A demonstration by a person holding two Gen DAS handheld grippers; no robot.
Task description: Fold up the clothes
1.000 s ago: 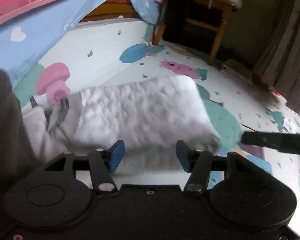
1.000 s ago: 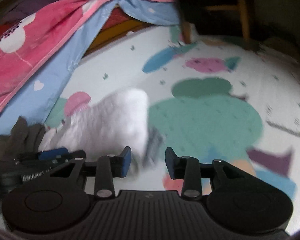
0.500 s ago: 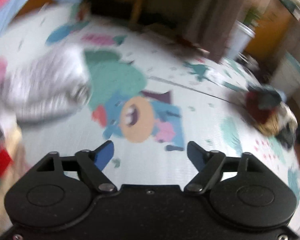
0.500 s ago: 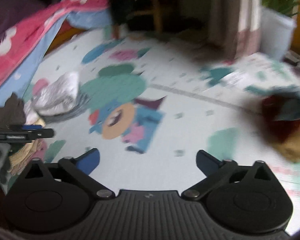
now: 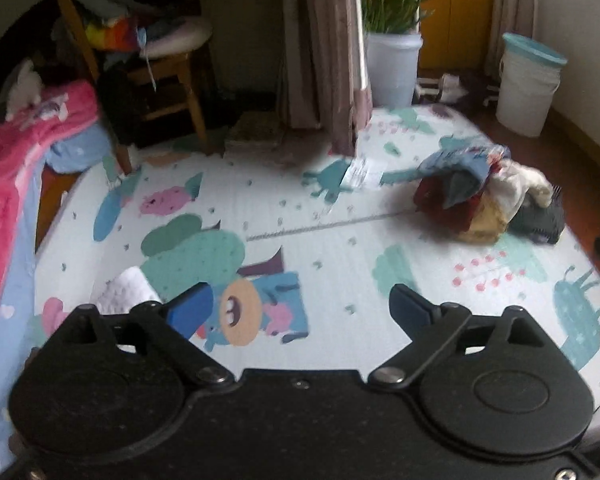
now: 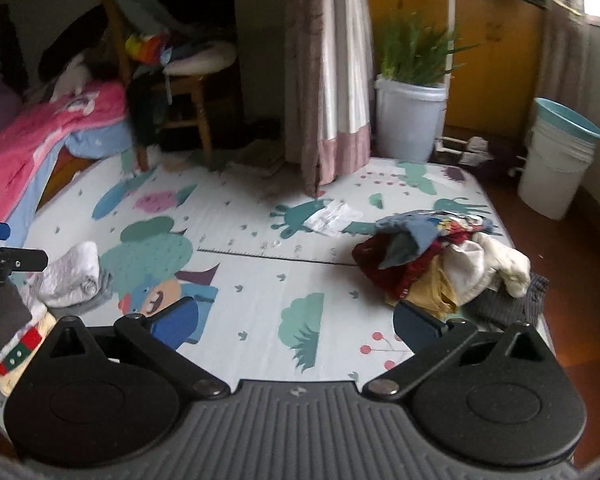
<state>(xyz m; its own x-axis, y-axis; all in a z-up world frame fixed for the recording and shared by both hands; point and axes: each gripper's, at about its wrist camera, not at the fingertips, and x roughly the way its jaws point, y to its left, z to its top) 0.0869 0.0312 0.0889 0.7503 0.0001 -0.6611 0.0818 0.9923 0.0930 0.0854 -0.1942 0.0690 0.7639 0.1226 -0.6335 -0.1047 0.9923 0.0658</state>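
A pile of unfolded clothes (image 5: 488,196) in red, blue, cream and dark grey lies on the patterned play mat (image 5: 332,248) at the right; it also shows in the right wrist view (image 6: 440,264). A folded white fluffy garment (image 6: 74,274) lies on the mat's left side, on top of other folded clothes (image 6: 20,340); its corner shows in the left wrist view (image 5: 126,290). My left gripper (image 5: 300,310) is open and empty above the mat. My right gripper (image 6: 296,322) is open and empty, with the pile just beyond its right fingertip.
A bed with pink and blue bedding (image 6: 32,148) runs along the left. A wooden chair (image 6: 180,92) piled with things stands at the back. A curtain (image 6: 332,72), a white planter (image 6: 410,120) and a white bucket (image 6: 556,168) stand behind the mat. A paper scrap (image 6: 332,218) lies on the mat.
Both grippers have left the folded white garment, opened wide, and swung right and back. The views now face the open mat and the pile of unfolded clothes.
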